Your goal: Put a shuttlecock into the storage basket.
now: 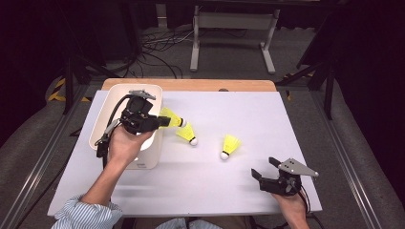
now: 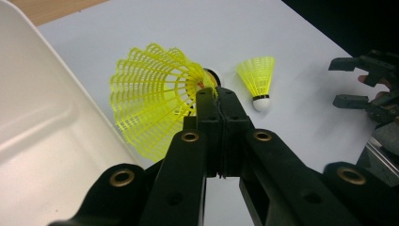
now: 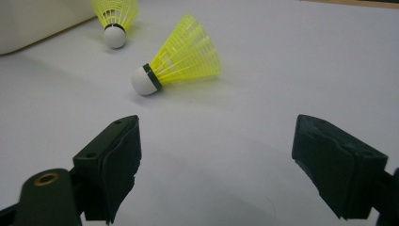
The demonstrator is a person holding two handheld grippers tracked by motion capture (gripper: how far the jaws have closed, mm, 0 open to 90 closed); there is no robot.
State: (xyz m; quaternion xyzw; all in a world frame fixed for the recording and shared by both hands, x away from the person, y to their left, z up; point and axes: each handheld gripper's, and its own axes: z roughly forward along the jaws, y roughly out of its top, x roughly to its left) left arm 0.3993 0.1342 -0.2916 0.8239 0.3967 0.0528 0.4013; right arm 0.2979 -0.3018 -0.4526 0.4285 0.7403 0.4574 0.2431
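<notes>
Left gripper view: the left gripper [image 2: 217, 101] is seen clamped on the skirt edge of a yellow shuttlecock [image 2: 155, 99], with the white bin [image 2: 42, 141] just beside it and a second shuttlecock [image 2: 258, 80] beyond the tips. From the high view, a third shuttlecock [image 1: 229, 146] is shown between the grippers. The right gripper [image 3: 216, 165] is held wide open on nothing, that third shuttlecock lying just ahead of it.

Each black hand-held gripper [image 1: 265, 168] is carrying brass-ringed pivots, a trailing black cable and a grey triangular plate; the person is wearing a blue-striped sleeve [image 1: 86, 213].
</notes>
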